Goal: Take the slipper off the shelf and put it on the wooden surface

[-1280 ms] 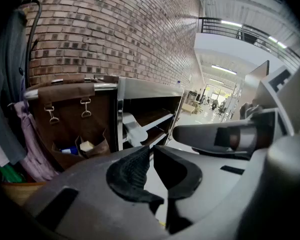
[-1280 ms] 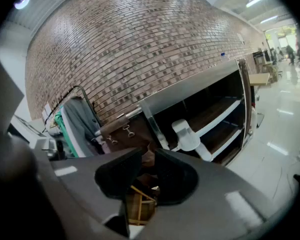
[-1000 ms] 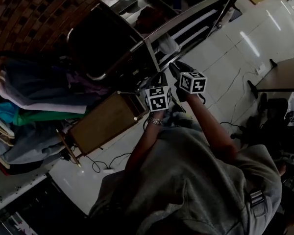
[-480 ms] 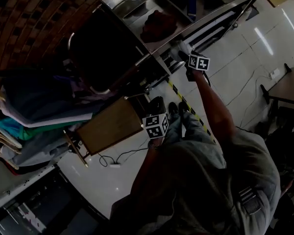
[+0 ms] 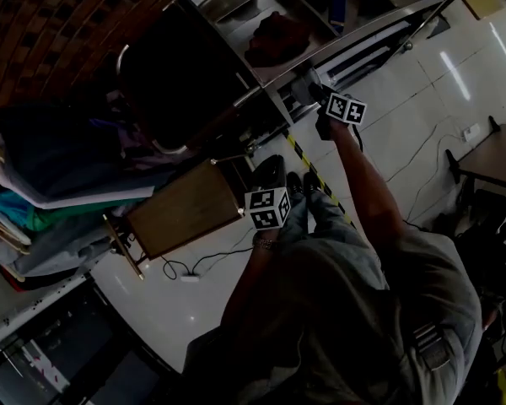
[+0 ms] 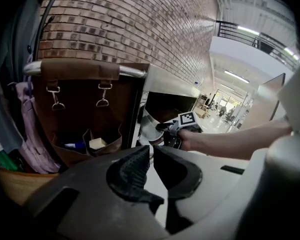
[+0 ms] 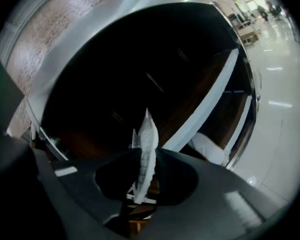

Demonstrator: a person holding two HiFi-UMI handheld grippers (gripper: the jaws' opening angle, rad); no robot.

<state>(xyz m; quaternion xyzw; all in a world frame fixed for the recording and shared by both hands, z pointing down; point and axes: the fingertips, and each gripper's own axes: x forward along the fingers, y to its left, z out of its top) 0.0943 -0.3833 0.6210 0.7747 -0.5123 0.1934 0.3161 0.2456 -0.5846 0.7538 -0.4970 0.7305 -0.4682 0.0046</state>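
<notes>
Slipper [image 7: 148, 126], white, is sitting edge-on between the jaws of the right gripper [image 7: 149, 153], which are closing and pinching it at the mouth of the metal shelf [image 5: 363, 28] directly ahead. The left gripper [image 6: 151, 151] is hanging empty, jaws almost together, with the wooden surface [image 5: 181, 213] lying just beside it. Only black-and-white square patterns are showing on the right gripper's marker cube [image 5: 347, 108].
</notes>
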